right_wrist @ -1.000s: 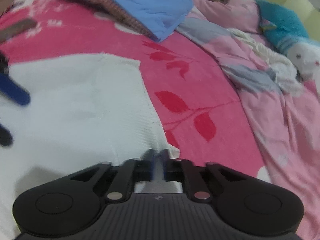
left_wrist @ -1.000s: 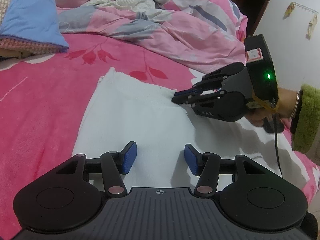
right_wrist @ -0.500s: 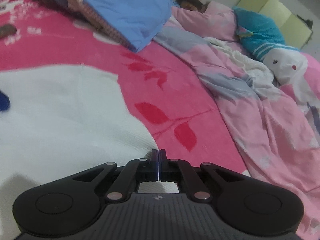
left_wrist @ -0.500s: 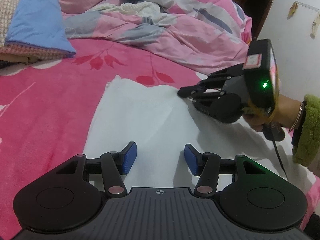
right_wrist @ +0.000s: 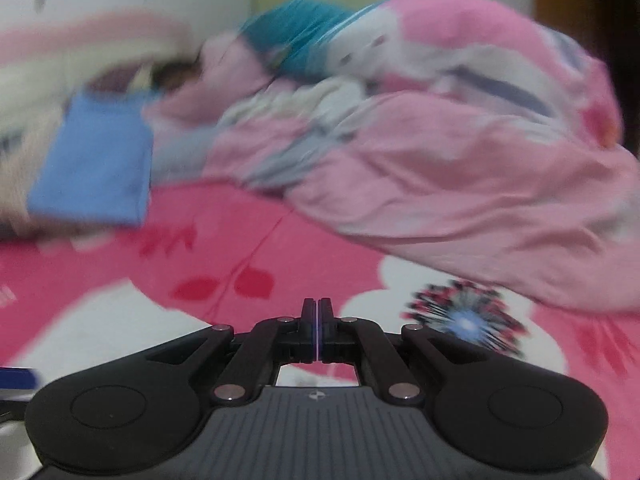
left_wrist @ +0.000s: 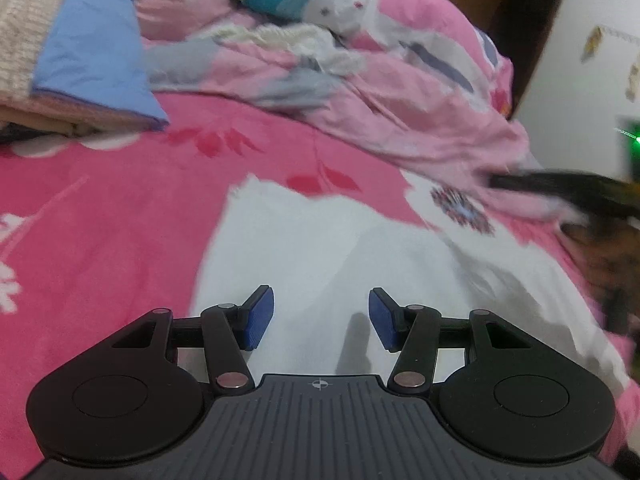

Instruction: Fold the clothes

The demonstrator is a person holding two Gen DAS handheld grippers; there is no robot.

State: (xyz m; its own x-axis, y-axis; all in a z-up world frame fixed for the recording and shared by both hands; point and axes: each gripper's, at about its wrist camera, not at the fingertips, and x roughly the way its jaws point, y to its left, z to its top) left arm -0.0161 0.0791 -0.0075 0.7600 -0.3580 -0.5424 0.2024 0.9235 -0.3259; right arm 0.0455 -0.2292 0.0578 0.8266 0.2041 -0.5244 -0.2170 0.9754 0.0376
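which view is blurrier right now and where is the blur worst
Right wrist view: smeared nearly throughout, pink quilt and blue pillow streaked, only the right gripper sharp. Left wrist view: mostly clear on the white garment, blur confined to its right edge.

I see the white garment lying flat on the pink bed cover, spread from near my left camera toward the far side. Its far left corner ends in a small point, and a soft crease runs up its middle. Its right part looks blurred.
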